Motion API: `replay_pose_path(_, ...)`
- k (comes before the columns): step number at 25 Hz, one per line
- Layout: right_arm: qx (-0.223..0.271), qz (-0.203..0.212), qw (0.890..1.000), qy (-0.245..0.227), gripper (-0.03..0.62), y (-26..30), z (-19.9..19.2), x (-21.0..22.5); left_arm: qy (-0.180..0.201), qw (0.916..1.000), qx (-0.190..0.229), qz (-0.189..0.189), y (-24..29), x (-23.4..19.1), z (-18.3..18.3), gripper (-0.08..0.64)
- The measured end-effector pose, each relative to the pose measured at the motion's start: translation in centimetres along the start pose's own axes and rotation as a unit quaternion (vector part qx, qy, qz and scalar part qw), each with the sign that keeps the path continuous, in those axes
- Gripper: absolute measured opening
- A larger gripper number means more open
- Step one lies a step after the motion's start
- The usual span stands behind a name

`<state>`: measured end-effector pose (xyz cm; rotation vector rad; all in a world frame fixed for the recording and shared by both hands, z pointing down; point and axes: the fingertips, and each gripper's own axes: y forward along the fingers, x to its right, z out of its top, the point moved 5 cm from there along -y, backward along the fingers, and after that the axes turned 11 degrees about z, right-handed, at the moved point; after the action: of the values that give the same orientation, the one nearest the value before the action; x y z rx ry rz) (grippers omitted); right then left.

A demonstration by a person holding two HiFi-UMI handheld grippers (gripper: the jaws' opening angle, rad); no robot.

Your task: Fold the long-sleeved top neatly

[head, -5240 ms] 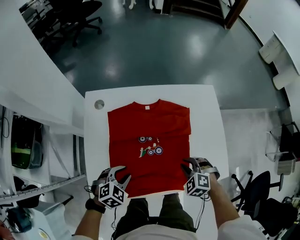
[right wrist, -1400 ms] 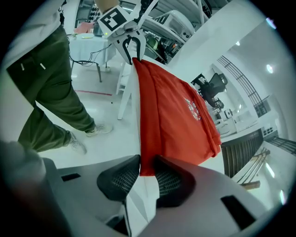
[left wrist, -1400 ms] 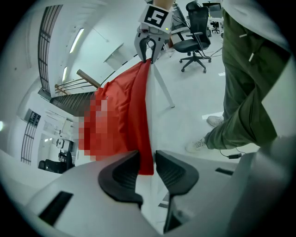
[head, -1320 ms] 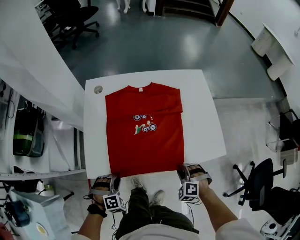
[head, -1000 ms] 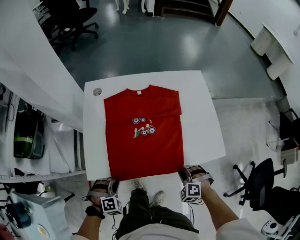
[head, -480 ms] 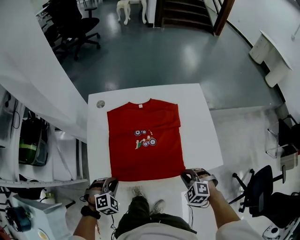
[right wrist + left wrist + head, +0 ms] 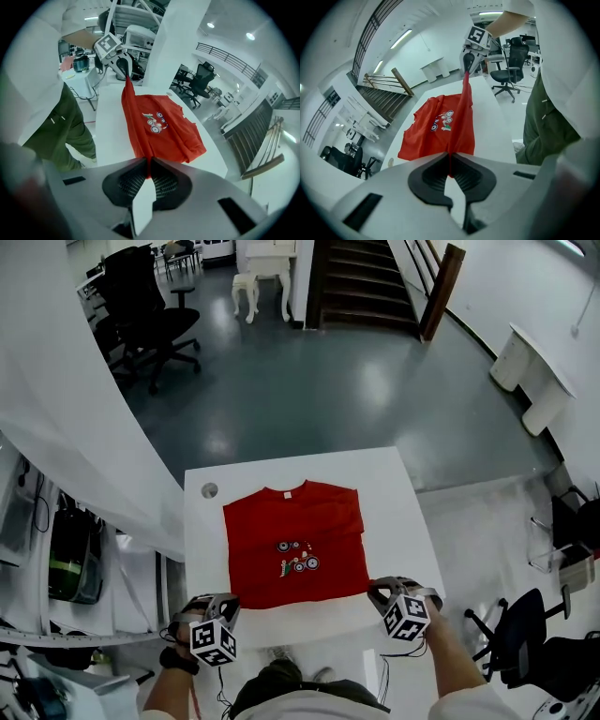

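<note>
We are finding both tongs clenched on cloth. The left gripper [image 7: 450, 171] is pinching the near left corner of the hem [image 7: 300, 595] between its pads. The right gripper [image 7: 149, 171] is gripping the near right corner in the same way.

Against the views of a second ago, when that hem was lying flat at the near table edge with the tongs low beside it, we are now seeing it raised off the table [image 7: 398, 498]. It is hanging taut in the air from one gripper to the other. We are judging that the grasp is secured and the bottom-to-collar fold is beginning.

Beyond the jaws, the long-sleeved top [image 7: 295, 540] is sloping down from the tongs onto the table, with its printed motif [image 7: 298, 564] facing up. Its collar [image 7: 284, 492] is lying flat, farthest from both tongs. We are seeing no sleeve spread to either side.
</note>
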<state>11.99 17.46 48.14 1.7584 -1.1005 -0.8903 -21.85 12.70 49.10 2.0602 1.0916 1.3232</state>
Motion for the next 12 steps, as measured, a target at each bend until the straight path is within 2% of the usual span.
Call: replay_pose_path(12,-0.009,-0.003,1.000,0.022,0.040,-0.9,3.0,7.3,-0.024,0.9993,0.010,-0.028,2.9,-7.5,0.6,0.023)
